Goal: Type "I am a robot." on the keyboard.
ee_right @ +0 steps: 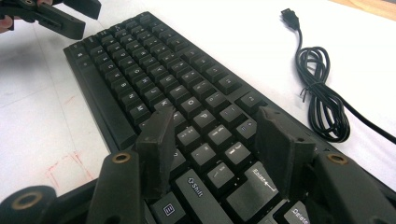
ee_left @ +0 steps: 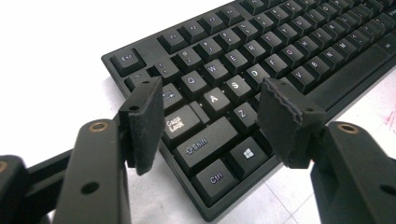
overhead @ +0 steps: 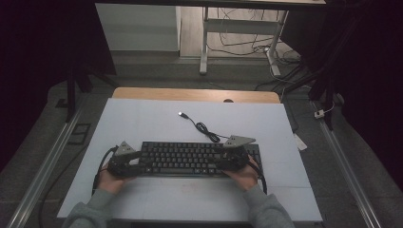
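Black and full-sized, the keyboard (overhead: 190,158) lay flat near the middle of a pale white board (overhead: 142,123) that covered most of a wooden table (overhead: 142,92), whose bare edge showed along the far side. Its black USB cable (overhead: 202,127) ran from the far edge of the keyboard in a loose coil and ended in a plug (overhead: 181,114) resting on the board. Faint red marks (ee_right: 65,165) showed on the board in the right gripper view.

A person's 2 hands held the grippers at the keyboard's 2 ends. The left gripper (ee_left: 210,121) hovered over the left end, its jaws apart above the Caps Lock, Shift and Ctrl keys, gripping nothing. The right gripper (ee_right: 212,149) sat over the right end, its jaws likewise spread, straddling the keys around Enter and the right Shift; whether the pads touched the keycaps could not be told.

Beyond the table the room was dim. A grey carpeted floor (overhead: 157,71) lay past it, with a white desk frame (overhead: 237,33) and loose cables (overhead: 242,45) at the far side, dark curtains to the left and right, and metal rails (overhead: 45,166) running along both sides of the table.
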The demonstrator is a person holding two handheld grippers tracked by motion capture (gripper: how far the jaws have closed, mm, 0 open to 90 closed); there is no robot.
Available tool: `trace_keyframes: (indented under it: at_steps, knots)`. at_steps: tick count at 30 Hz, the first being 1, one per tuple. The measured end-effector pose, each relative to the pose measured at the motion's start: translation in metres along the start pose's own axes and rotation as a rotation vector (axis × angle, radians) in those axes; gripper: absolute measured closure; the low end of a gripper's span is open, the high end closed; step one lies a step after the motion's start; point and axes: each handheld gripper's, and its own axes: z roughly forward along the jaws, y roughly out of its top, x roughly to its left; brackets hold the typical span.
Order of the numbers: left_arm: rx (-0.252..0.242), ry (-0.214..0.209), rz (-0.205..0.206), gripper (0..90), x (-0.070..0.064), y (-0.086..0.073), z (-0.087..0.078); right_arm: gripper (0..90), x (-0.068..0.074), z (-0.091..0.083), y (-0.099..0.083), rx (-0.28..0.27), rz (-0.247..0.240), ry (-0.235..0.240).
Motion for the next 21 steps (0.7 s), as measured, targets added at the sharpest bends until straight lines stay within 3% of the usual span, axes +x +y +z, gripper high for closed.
trace_keyframes:
  at_steps: [8, 21]
  knots:
    - [0.018, -0.015, 0.001, 37.3, 0.000, 0.001, 0.001, 47.7, -0.001, 0.000, 0.000, 0.001, -0.003, -0.004]
    - [0.032, -0.067, 0.095, 38.8, -0.017, 0.010, 0.002, 47.3, -0.002, 0.001, -0.001, 0.013, 0.000, -0.012]
